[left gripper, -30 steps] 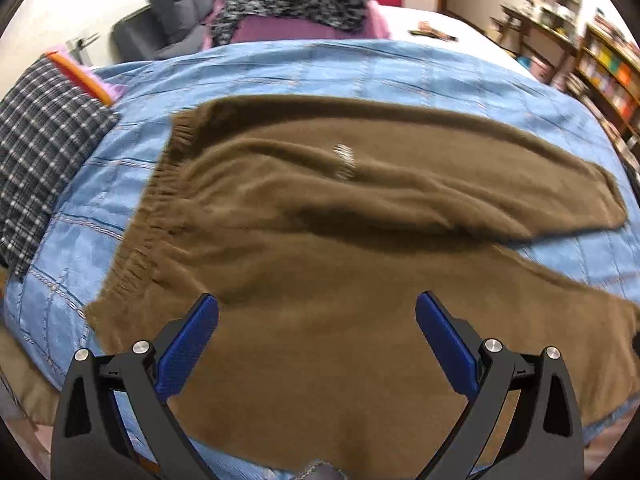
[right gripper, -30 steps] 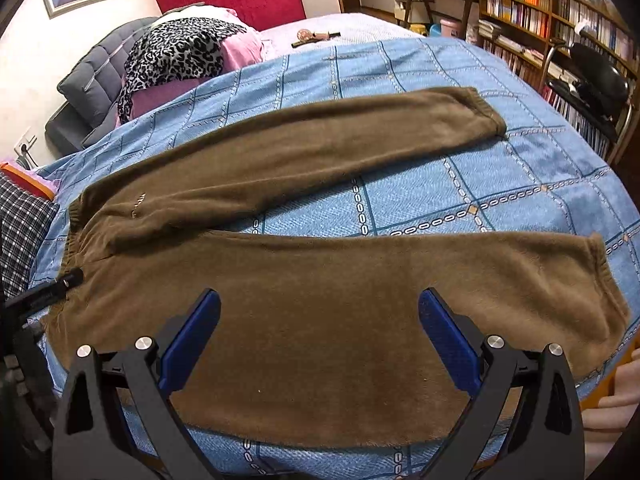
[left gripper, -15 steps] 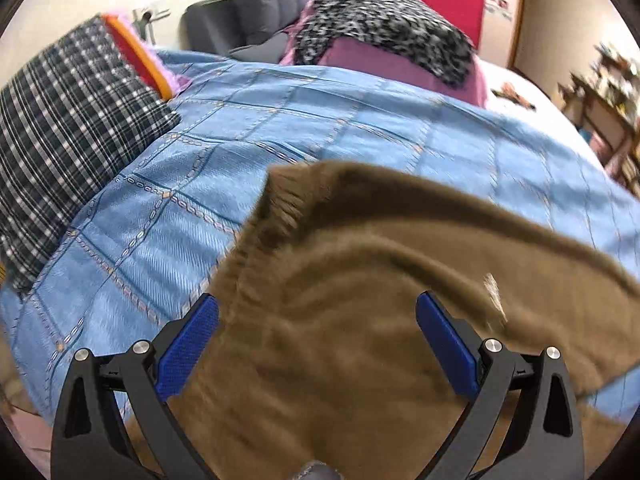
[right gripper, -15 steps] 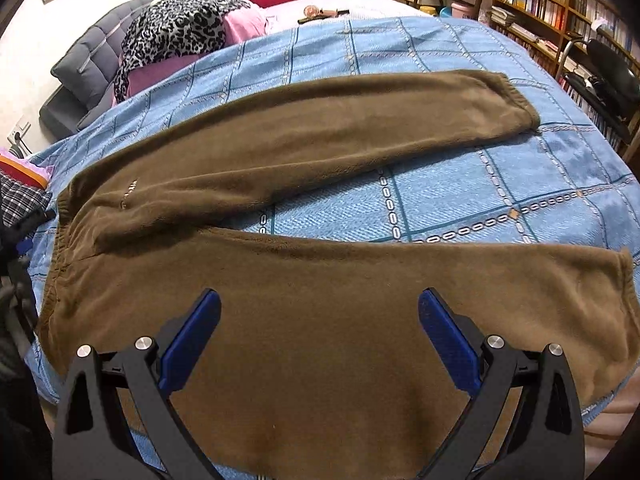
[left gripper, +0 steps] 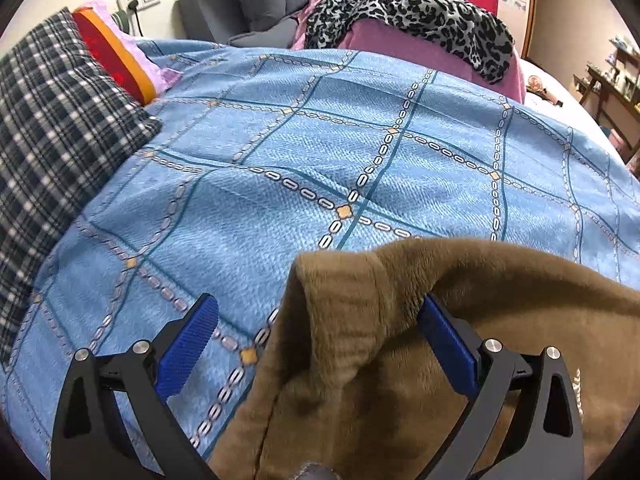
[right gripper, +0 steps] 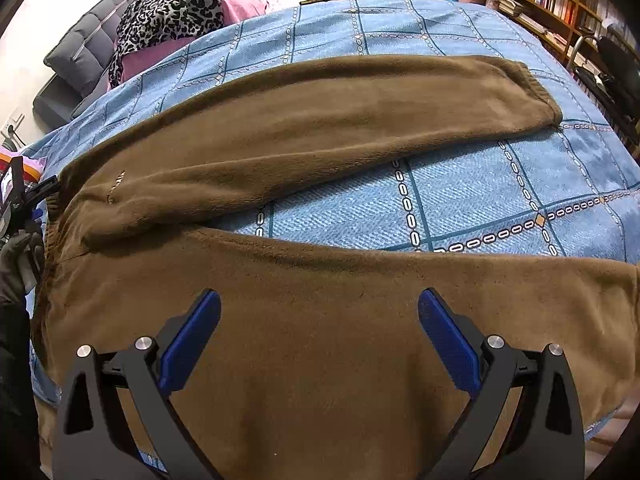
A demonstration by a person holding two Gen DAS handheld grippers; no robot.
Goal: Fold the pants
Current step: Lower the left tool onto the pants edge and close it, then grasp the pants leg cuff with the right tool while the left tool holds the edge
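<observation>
1. Left wrist view: the left gripper is spread wide at the waistband corner of the brown pants on the blue quilt; a plaid pillow lies nearby.
2. Right wrist view: the right gripper, fingers wide, hovers over the near leg; the pants lie spread out, and a leopard-print cloth sits beyond.

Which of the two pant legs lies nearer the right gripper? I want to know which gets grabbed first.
The lower leg, running straight under the right gripper and its open jaws. The other leg lies farther up the blue bedspread, angled away.
</observation>
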